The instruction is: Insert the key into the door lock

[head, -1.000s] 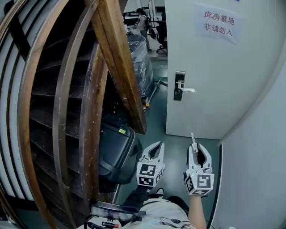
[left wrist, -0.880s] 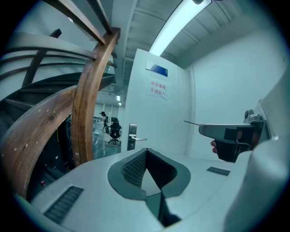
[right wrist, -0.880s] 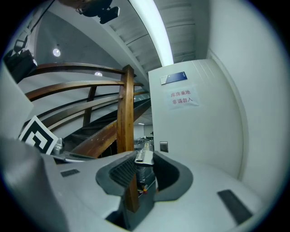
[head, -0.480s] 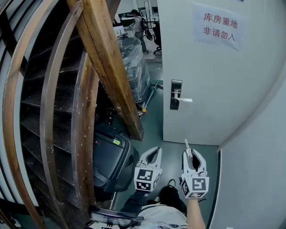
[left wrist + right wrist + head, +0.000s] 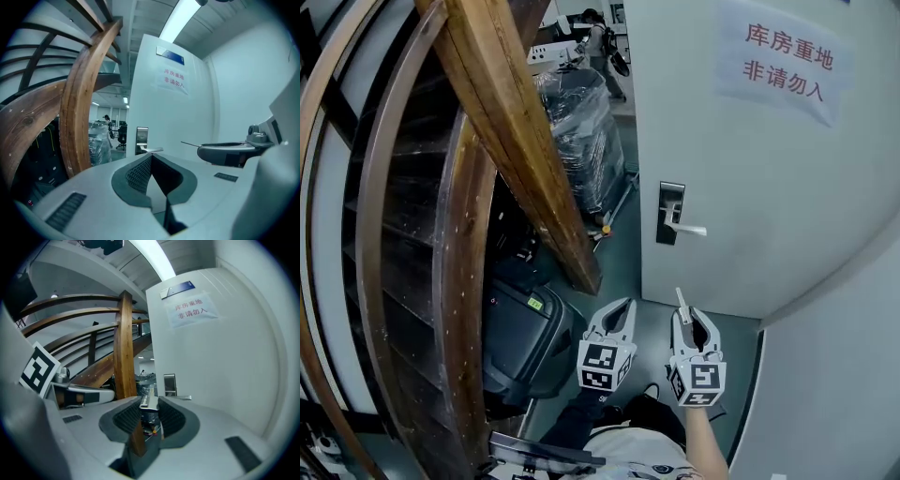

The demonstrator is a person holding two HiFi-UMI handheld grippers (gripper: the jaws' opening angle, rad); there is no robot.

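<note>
The steel lock plate (image 5: 672, 213) with its lever handle (image 5: 688, 228) sits on the left edge of a white door (image 5: 769, 187), ahead of both grippers and some way off. My right gripper (image 5: 692, 317) is shut on a thin metal key (image 5: 680, 300) whose blade points up toward the door. In the right gripper view the key (image 5: 149, 401) sits clamped between the pads, and the lock plate (image 5: 169, 384) shows just beyond it. My left gripper (image 5: 622, 307) is beside it on the left, shut with nothing in it. From the left gripper view the lock plate (image 5: 142, 139) is straight ahead.
A curved wooden staircase beam (image 5: 520, 141) slants down on the left, close to the door edge. A black case (image 5: 520, 337) stands on the floor under it, with a plastic-wrapped pallet (image 5: 581, 131) behind. A paper sign (image 5: 787, 61) is on the door. A white wall (image 5: 834, 375) closes the right side.
The door and lock have come nearer and look larger. Both grippers have drifted slightly left and up in the head view, the right one still shut on the key.
</note>
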